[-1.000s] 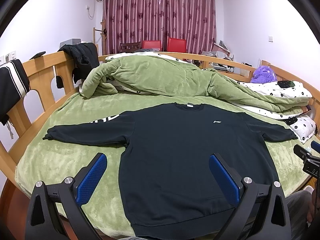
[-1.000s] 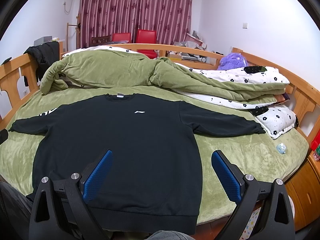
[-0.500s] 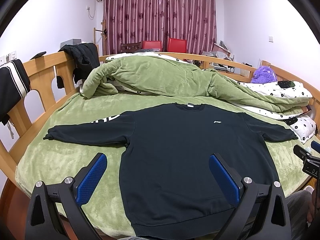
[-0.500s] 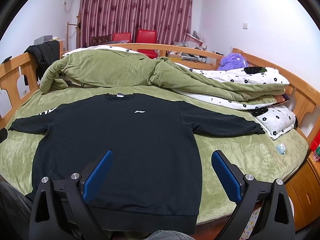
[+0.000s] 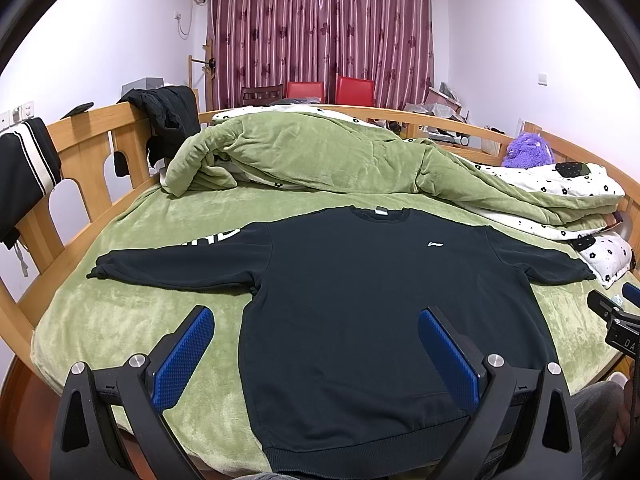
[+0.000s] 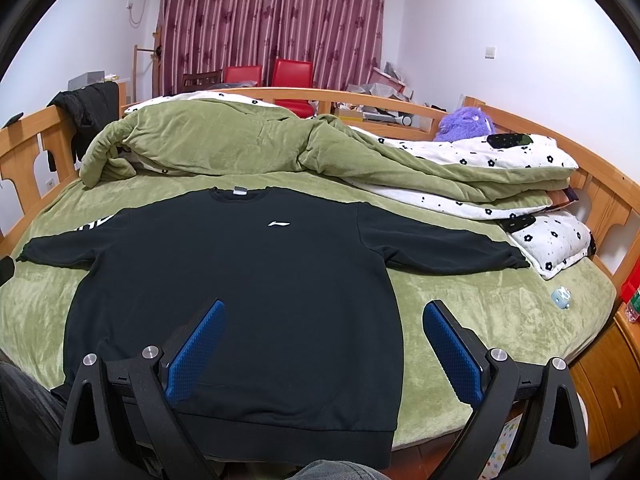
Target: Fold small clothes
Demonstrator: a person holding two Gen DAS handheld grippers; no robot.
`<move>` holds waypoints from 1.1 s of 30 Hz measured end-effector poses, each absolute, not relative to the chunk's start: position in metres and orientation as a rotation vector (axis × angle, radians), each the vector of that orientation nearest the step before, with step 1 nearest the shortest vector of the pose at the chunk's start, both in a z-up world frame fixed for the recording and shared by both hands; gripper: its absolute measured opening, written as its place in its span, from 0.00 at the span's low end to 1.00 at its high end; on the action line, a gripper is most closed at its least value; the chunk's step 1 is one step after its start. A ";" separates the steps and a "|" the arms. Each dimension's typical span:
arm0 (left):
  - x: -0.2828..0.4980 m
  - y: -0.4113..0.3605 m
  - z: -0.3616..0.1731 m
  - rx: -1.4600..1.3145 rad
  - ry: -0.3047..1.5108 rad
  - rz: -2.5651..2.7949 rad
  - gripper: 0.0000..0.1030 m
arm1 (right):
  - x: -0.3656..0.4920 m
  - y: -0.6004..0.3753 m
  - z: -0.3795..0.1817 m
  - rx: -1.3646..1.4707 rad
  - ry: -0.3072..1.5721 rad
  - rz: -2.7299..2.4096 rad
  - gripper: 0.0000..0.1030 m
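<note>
Left wrist view: left tool (image 5: 316, 334) spread, holding nothing, above black sweatshirt (image 5: 372, 300) lying flat, sleeves out, at near edge of bed (image 5: 120, 320). Right tool (image 6: 324, 328) likewise spread.

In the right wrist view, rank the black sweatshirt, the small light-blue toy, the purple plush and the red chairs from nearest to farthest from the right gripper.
1. black sweatshirt, flat right under the right gripper
2. small light-blue toy, on the bed to the right
3. purple plush, far right by the rail
4. red chairs, beyond the bed at the curtain
</note>
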State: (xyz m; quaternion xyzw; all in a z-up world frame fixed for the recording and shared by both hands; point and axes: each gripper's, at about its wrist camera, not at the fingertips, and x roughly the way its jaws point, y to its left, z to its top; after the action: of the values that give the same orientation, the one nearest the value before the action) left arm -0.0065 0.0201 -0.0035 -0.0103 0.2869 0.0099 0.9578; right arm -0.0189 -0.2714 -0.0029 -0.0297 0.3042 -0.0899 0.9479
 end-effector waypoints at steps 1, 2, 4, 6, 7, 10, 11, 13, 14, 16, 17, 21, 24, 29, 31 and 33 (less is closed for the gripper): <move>-0.006 0.020 -0.003 -0.021 0.582 0.020 1.00 | -0.019 -0.272 -0.003 -0.060 0.620 -0.183 0.95; -0.006 0.020 -0.003 -0.021 0.582 0.020 1.00 | -0.019 -0.271 -0.003 -0.061 0.619 -0.183 0.95; -0.006 0.020 -0.003 -0.021 0.582 0.020 1.00 | -0.019 -0.271 -0.003 -0.061 0.618 -0.184 0.95; -0.006 0.020 -0.003 -0.021 0.582 0.020 1.00 | -0.019 -0.271 -0.003 -0.061 0.618 -0.184 0.95; -0.006 0.020 -0.004 -0.022 0.582 0.019 1.00 | -0.019 -0.271 -0.003 -0.060 0.618 -0.184 0.95; -0.006 0.020 -0.004 -0.023 0.582 0.019 1.00 | -0.020 -0.271 -0.003 -0.057 0.619 -0.178 0.95; -0.006 0.020 -0.004 -0.022 0.582 0.019 1.00 | -0.021 -0.272 -0.003 -0.056 0.619 -0.176 0.95; -0.007 0.020 -0.004 -0.019 0.581 0.020 1.00 | -0.022 -0.272 -0.003 -0.057 0.619 -0.171 0.95; -0.007 0.020 -0.004 -0.019 0.581 0.020 1.00 | -0.022 -0.271 -0.003 -0.058 0.620 -0.167 0.95; -0.006 0.020 -0.004 -0.019 0.581 0.020 1.00 | -0.022 -0.270 -0.004 -0.061 0.623 -0.165 0.95; -0.007 0.020 -0.004 -0.020 0.582 0.020 1.00 | -0.022 -0.270 -0.004 -0.061 0.624 -0.165 0.95; -0.007 0.021 -0.004 -0.024 0.582 0.019 1.00 | -0.023 -0.269 -0.003 -0.057 0.620 -0.153 0.95; -0.007 0.020 -0.004 -0.020 0.580 0.018 1.00 | -0.023 -0.266 -0.002 -0.060 0.621 -0.148 0.95; -0.009 0.022 -0.004 -0.023 0.583 0.018 1.00 | -0.021 -0.259 -0.001 -0.080 0.625 -0.143 0.95; -0.010 0.023 -0.003 -0.027 0.579 0.022 1.00 | -0.019 -0.256 -0.002 -0.090 0.632 -0.141 0.95; -0.010 0.024 -0.004 -0.036 0.575 0.021 1.00 | -0.018 -0.252 -0.002 -0.099 0.630 -0.143 0.95</move>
State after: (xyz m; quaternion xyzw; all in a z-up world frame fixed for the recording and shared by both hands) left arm -0.0099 0.0241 -0.0042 -0.0177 0.2834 0.0103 0.9588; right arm -0.0185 -0.2524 -0.0020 -0.0487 0.3094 -0.0702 0.9471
